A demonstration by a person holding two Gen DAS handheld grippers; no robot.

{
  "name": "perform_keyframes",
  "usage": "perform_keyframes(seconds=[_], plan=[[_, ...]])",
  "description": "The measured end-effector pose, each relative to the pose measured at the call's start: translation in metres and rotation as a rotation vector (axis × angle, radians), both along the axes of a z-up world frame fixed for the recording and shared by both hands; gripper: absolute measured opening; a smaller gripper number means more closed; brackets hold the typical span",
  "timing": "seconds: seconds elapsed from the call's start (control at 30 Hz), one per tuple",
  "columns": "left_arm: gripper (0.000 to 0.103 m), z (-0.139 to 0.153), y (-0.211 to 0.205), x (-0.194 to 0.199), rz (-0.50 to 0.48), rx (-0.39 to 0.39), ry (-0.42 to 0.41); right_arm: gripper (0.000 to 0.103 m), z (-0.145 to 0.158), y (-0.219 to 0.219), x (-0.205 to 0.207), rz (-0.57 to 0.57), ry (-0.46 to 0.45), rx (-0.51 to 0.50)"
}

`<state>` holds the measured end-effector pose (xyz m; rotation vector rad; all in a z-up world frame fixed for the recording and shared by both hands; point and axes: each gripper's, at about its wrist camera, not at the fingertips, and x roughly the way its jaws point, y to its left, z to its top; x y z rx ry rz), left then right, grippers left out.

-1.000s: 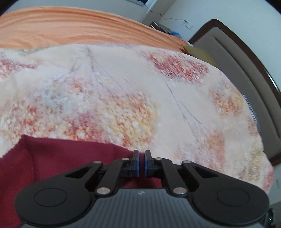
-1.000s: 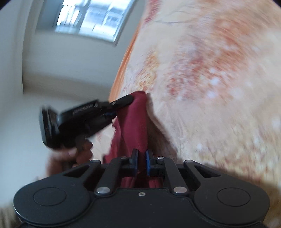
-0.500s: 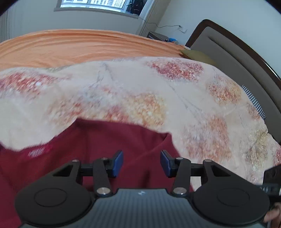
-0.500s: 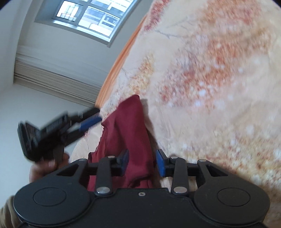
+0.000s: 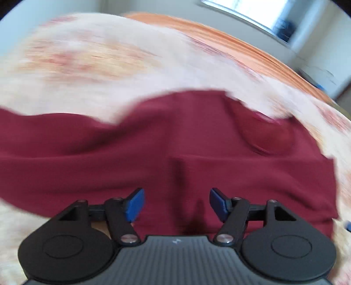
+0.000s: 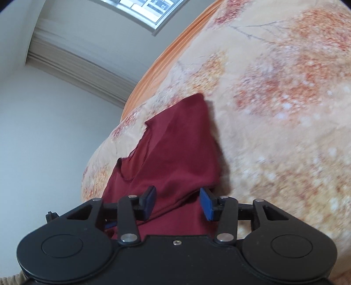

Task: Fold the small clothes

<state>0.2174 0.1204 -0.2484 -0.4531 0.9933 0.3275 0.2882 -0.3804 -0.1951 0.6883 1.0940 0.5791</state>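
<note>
**Reader:** Garment first, please: where is it?

**Describer:** Dark red garment point(image 5: 166, 140), lying spread across a cream bedspread point(image 5: 92, 59) printed with orange and red blossoms. In the right wrist view the same cloth point(image 6: 175, 151) forms a rumpled ridge on that bedspread point(image 6: 285, 109).

**Reader:** And the claws?

**Describer:** The left gripper point(image 5: 177, 202) hangs over the red cloth, jaws opening, blue pads point(image 5: 135, 205) wide apart and pinching nothing. The right gripper point(image 6: 178, 202) has its jaws opening too; cloth lies between the pads, which do not press it.

**Reader:** Anything behind?

**Describer:** An orange sheet point(image 6: 173, 52) edges the bed, below a window point(image 6: 149, 11). The left view is blurred.
</note>
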Motion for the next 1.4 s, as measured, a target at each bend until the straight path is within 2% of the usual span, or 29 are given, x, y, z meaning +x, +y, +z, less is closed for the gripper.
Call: perform_keyframes(seconds=[0.07,0.17,0.3,0.37,0.43,0.53,0.57,0.63,0.7,0.8,0.87,1.03,1.17,1.3,1.37,1.4], plan=[[0.071,0.005,0.016,-0.019,0.072,-0.043,-0.010,0.050,0.008,0.013,-0.005,0.018,0.001,0.008],[0.071,0.024,0.034,-0.056,0.166,-0.041,-0.030,0.055,0.026,0.036,-0.013,0.055,-0.006,0.041],[0.089,0.058,0.055,-0.114,0.278,-0.026,-0.091,0.058,0.047,0.068,-0.021,0.168,-0.013,0.080],[0.093,0.070,0.068,-0.138,0.319,-0.019,-0.112,0.060,0.058,0.082,-0.024,0.233,-0.035,0.081],[0.095,0.080,0.088,-0.159,0.361,-0.018,-0.129,0.066,0.068,0.096,-0.028,0.287,-0.058,0.073],[0.099,0.081,0.117,-0.183,0.395,-0.029,-0.166,0.070,0.080,0.119,-0.034,0.330,-0.071,0.036],[0.100,0.079,0.127,-0.191,0.397,-0.040,-0.181,0.073,0.085,0.126,-0.038,0.332,-0.082,0.018],[0.100,0.070,0.151,-0.197,0.402,-0.065,-0.203,0.093,0.096,0.139,-0.047,0.324,-0.118,-0.012],[0.100,0.056,0.178,-0.197,0.400,-0.098,-0.224,0.100,0.102,0.154,-0.055,0.315,-0.133,-0.043],[0.100,0.033,0.219,-0.193,0.398,-0.138,-0.236,0.100,0.103,0.180,-0.068,0.282,-0.122,-0.104],[0.100,0.021,0.245,-0.192,0.406,-0.148,-0.247,0.100,0.100,0.200,-0.076,0.243,-0.105,-0.108],[0.095,-0.004,0.303,-0.182,0.480,-0.136,-0.226,0.100,0.100,0.255,-0.091,0.225,-0.087,-0.119],[0.093,-0.021,0.337,-0.182,0.562,-0.209,-0.279,0.099,0.108,0.286,-0.097,0.249,-0.104,-0.132],[0.090,-0.041,0.359,-0.195,0.707,-0.327,-0.370,0.099,0.113,0.303,-0.097,0.266,-0.119,-0.154],[0.085,-0.046,0.362,-0.198,0.737,-0.349,-0.395,0.098,0.112,0.307,-0.096,0.271,-0.116,-0.158],[0.076,-0.047,0.362,-0.199,0.739,-0.349,-0.397,0.097,0.110,0.308,-0.095,0.272,-0.112,-0.161]])
